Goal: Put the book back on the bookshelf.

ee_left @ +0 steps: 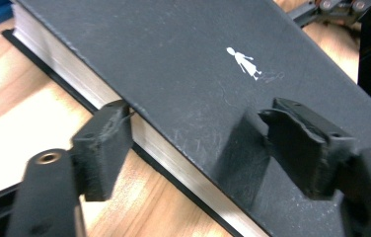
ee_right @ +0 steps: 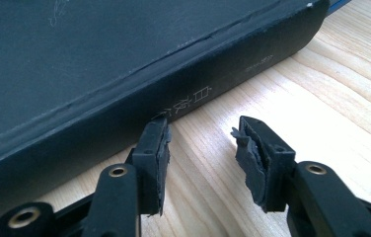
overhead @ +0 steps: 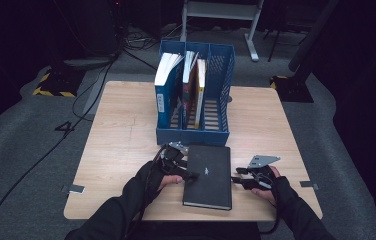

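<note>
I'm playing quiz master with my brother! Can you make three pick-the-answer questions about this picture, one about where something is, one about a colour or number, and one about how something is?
1. Where does the black book lie?
A. flat on the table, in front of the blue rack
B. standing in the rack
C. on the floor

2. What colour is the little figure on the book's cover?
A. red
B. white
C. yellow

3. How do the right gripper's jaws stand?
A. clamped on the book
B. apart, beside the book's spine, holding nothing
C. shut tight together

Answers: 1 A, the high view shows it lying flat between the two grippers. 2 B, the left gripper view shows it white on black. 3 B, bare wood shows between the pads.
</note>
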